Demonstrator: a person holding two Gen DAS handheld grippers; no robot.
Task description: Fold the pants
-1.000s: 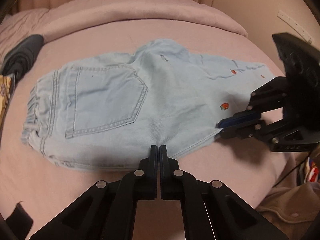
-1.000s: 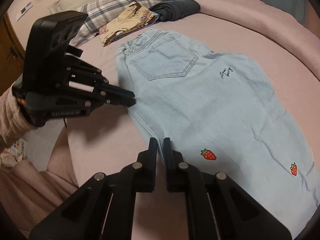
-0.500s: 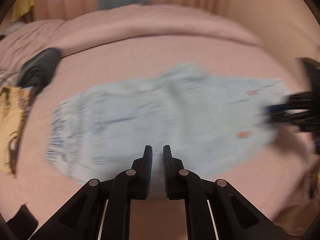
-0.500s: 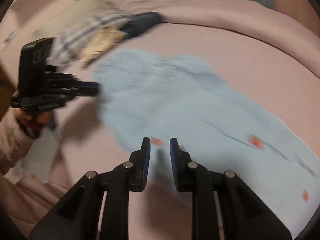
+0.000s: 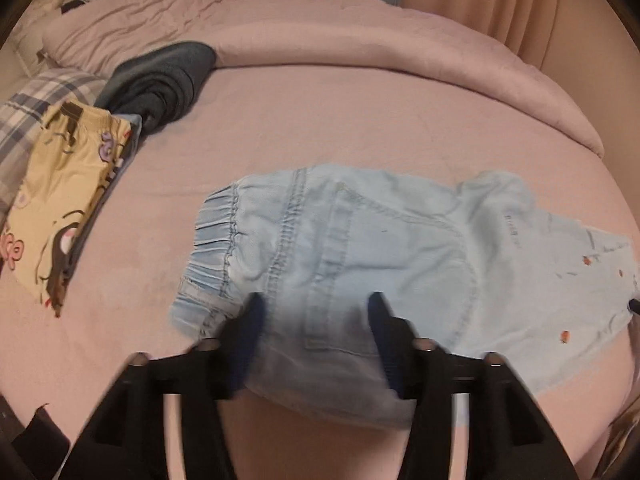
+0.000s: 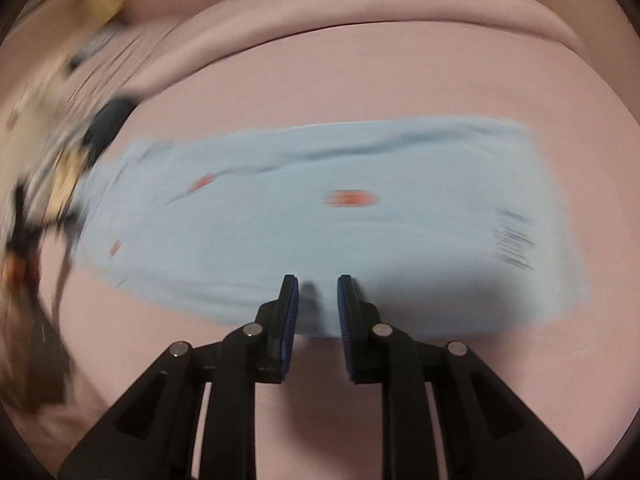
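Light blue denim pants (image 5: 380,248) lie flat on the pink bed sheet (image 5: 320,120), with the elastic waistband (image 5: 216,232) at the left and the legs running off to the right. My left gripper (image 5: 316,320) hovers over the near edge by the back pocket. Its jaws are opening wide, the cloth lies below them and nothing is pinched. In the blurred right wrist view the strawberry-printed leg (image 6: 320,208) stretches across. My right gripper (image 6: 318,296) sits at the leg's near edge with a narrow gap between its pads, which press on no cloth.
A folded dark garment (image 5: 160,80), a yellow printed garment (image 5: 64,184) and a plaid pillow (image 5: 28,112) lie at the left of the bed. A rolled pink duvet (image 5: 360,32) runs along the far side, with curtains behind it.
My left gripper has shifted toward the waistband end and its jaws went from shut to wide apart. My right gripper swept along the leg, rolled, and its jaws parted a little.
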